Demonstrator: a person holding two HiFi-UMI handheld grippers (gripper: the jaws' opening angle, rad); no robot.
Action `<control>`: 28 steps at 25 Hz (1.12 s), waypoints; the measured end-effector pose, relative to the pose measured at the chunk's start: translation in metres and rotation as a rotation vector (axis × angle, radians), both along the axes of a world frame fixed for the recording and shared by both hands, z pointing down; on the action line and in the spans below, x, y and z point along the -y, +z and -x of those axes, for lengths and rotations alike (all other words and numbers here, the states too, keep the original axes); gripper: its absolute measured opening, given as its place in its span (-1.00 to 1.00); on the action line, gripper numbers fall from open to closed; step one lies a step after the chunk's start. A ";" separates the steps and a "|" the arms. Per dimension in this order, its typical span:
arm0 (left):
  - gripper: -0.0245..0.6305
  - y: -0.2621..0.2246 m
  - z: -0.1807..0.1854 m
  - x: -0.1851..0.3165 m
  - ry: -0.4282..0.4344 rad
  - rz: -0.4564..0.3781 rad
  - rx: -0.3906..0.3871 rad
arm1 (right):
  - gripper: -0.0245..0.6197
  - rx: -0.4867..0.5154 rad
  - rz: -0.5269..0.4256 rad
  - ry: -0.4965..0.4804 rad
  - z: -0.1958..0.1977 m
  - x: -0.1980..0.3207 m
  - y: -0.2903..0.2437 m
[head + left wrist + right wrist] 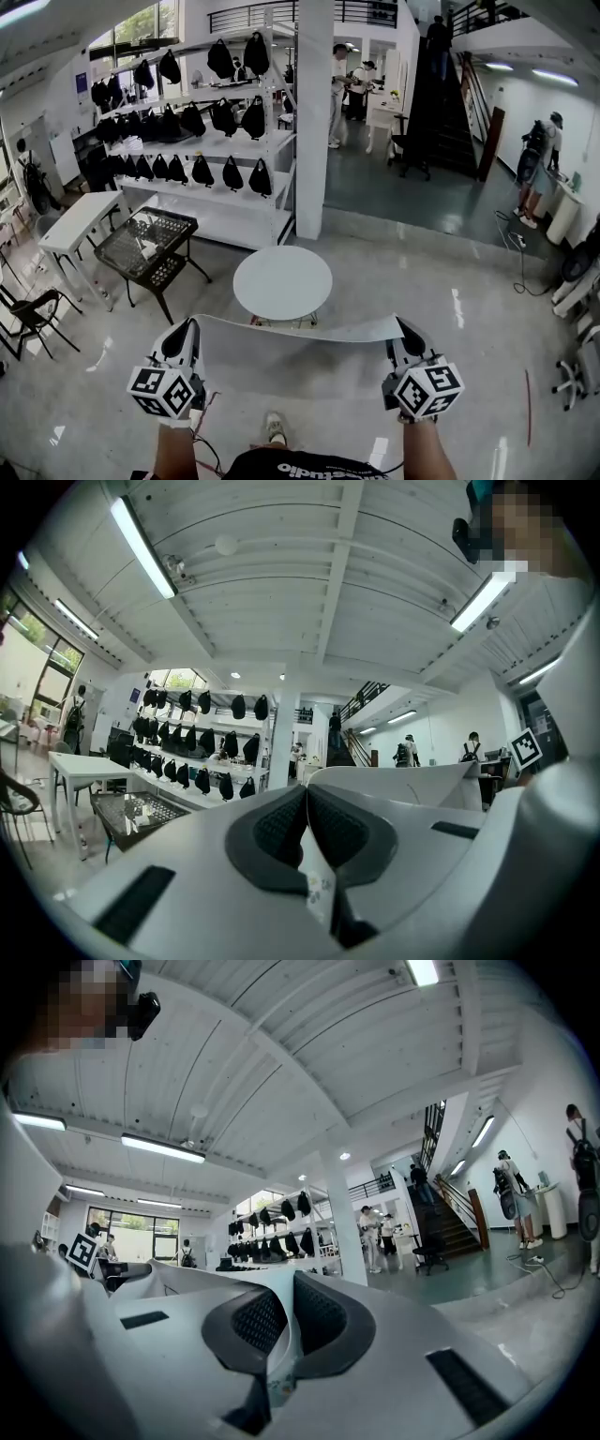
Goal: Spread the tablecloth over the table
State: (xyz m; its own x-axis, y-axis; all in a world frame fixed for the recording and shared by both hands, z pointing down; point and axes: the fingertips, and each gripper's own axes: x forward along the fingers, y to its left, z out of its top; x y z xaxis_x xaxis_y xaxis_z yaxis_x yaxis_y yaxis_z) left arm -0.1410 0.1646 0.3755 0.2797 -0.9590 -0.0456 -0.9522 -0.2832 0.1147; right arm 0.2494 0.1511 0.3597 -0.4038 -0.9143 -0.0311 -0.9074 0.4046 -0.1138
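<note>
- Holding the cloth (300,342) up in the air, stretched wide, just before the round table (281,281).
- Pinching its left corner tight in the left claw (180,342).
- Pinching its right corner tight in the right claw (409,337).

Bright ceiling strip lighting, glossy floor glare, strong fisheye edges.

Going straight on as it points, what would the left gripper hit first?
Probably the bag shelf; the left gripper, shut on the tablecloth, points left of the round table, though depth is unclear.
</note>
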 end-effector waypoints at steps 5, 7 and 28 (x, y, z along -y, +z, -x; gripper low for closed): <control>-0.87 -0.003 0.007 0.035 -0.005 0.013 -0.002 | -0.84 -0.005 0.008 -0.003 0.006 0.039 -0.002; -0.87 -0.003 0.011 0.048 -0.005 0.017 0.001 | -0.84 -0.008 0.013 -0.002 0.008 0.054 -0.002; -0.87 -0.014 0.065 0.216 0.036 0.032 -0.006 | -0.84 -0.007 0.034 0.068 0.056 0.216 -0.020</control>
